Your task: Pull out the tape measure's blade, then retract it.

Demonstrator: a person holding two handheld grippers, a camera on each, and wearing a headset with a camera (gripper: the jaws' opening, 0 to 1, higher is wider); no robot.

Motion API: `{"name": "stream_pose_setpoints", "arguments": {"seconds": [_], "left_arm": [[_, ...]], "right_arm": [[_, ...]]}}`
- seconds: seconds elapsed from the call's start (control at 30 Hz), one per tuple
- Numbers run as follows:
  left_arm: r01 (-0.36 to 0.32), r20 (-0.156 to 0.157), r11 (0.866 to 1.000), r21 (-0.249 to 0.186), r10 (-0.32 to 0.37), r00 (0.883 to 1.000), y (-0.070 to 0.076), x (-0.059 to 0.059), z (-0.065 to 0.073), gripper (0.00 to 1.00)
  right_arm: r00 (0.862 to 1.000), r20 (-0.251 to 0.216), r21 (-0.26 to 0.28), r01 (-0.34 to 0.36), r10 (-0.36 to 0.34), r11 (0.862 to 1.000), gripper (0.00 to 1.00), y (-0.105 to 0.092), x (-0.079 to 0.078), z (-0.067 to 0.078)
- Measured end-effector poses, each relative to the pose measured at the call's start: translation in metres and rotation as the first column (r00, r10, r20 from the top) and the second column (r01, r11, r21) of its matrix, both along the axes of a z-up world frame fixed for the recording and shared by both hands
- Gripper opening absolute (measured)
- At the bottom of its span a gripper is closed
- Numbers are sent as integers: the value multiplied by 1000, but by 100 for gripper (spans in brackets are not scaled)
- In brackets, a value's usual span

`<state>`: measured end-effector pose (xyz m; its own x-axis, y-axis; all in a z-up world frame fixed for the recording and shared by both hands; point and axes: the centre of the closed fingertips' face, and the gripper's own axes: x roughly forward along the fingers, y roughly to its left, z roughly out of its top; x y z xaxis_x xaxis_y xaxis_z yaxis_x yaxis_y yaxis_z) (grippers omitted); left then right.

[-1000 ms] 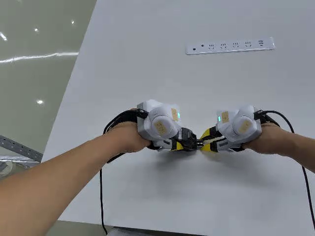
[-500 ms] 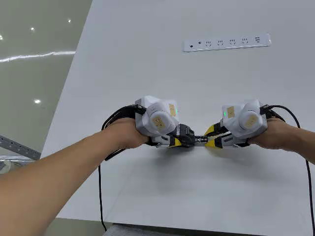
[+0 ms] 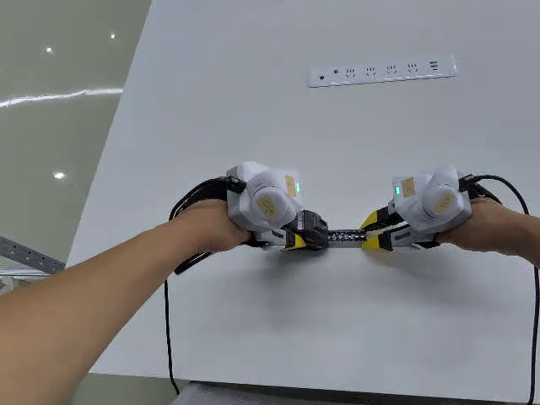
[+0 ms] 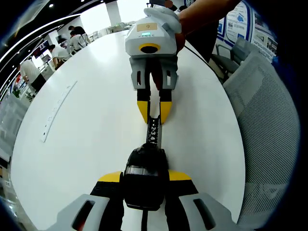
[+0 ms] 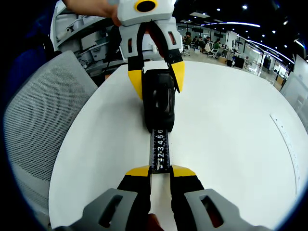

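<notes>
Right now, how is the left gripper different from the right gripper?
The left gripper clamps the black tape measure case; the right gripper pinches the blade. The left gripper's jaws stand wide around the case; the right gripper's jaws sit nearly together. Both have yellow-tipped jaws and face each other over the white table.

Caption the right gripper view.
Right gripper pinches the blade, partly out of the tape measure held by left gripper.

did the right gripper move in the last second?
Yes. Against the power strip in the head view, the right gripper has gone rightward, away from the tape measure case, with more blade now exposed.
</notes>
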<state>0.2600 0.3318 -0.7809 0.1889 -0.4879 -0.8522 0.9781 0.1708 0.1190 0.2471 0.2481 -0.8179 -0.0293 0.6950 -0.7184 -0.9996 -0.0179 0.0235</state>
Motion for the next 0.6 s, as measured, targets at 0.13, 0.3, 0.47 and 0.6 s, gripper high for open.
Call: {"name": "stream_pose_setpoints", "arguments": {"seconds": [0.13, 0.3, 0.47, 0.6], "left_arm": [[1, -1, 1000, 1, -1, 1000, 0, 0, 0, 29], [3, -2, 1000, 2, -3, 1000, 0, -1, 0, 29], [3, -2, 1000, 4, -3, 1000, 0, -1, 0, 29], [4, -2, 1000, 5, -4, 1000, 0, -1, 0, 28]], "right_arm": [[1000, -5, -1, 3, -3, 1000, 11, -5, -1, 0], [1000, -10, -8, 8, -8, 1000, 10, -14, 0, -1], [1000, -14, -17, 23, -23, 1000, 10, -28, 1, 0], [999, -16, -27, 36, -36, 999, 10, -38, 3, -1]]}}
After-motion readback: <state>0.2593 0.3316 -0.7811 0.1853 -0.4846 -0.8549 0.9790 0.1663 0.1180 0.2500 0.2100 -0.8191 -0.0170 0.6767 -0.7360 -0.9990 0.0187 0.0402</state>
